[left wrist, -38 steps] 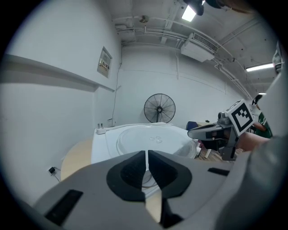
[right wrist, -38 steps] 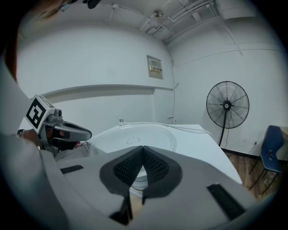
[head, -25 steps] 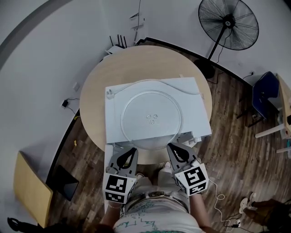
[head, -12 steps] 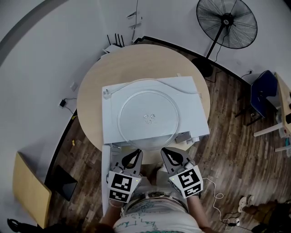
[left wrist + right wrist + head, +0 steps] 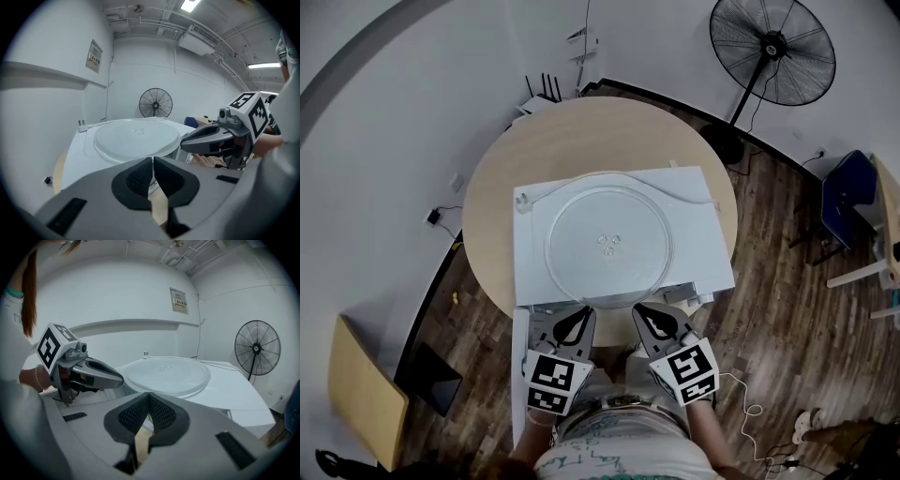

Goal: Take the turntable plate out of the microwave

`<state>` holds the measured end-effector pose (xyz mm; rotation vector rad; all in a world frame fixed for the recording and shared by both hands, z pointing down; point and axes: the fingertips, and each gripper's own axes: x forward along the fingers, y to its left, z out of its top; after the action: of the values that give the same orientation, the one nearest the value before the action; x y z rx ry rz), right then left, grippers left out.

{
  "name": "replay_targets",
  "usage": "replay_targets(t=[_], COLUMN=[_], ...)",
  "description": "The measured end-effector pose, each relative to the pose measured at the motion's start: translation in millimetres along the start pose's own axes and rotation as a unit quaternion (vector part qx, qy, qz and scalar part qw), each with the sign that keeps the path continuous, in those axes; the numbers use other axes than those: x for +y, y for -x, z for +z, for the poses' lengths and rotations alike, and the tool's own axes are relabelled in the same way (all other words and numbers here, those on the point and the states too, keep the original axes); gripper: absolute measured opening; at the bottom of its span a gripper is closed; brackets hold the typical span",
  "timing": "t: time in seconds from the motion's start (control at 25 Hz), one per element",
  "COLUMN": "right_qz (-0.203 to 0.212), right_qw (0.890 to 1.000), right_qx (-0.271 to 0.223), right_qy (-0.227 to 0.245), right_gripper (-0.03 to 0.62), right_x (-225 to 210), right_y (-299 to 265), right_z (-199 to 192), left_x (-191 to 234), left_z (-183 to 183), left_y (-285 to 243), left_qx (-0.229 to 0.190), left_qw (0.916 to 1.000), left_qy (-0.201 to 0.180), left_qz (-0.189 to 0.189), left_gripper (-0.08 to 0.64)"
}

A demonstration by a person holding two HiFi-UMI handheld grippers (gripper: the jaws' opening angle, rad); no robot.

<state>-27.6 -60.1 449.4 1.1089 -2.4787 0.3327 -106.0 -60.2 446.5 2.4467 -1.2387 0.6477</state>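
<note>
Head view, centre frame: glass plate (image 5: pixel 607 246) lies on top of the microwave (image 5: pixel 705 239). Below it, left tongs (image 5: pixel 577 318) and right tongs (image 5: pixel 652 317) are pressed together, empty. Removal looks finished; likely only withdrawing remains.

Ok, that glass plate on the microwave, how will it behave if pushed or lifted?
The glass plate looks clear and rigid, so probably stiff and breakable. Flat on the smooth microwave top, it would likely slide rather than tip. Its smooth rim may be slippery.
</note>
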Motion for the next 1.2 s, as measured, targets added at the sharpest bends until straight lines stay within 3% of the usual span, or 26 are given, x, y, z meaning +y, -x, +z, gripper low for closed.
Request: replay_targets(t=[1.2], right_qz=[0.012], right_qw=[1.0], right_qx=[0.0], right_qy=[-0.017], right_gripper=[-0.009], right_x=[-38], right_y=[-22], right_z=[17], left_x=[13], left_z=[18], left_y=[-29], left_qx=[-0.004], left_qw=[0.9993], left_qy=[0.034], left_qz=[0.017], left_gripper=[0.023])
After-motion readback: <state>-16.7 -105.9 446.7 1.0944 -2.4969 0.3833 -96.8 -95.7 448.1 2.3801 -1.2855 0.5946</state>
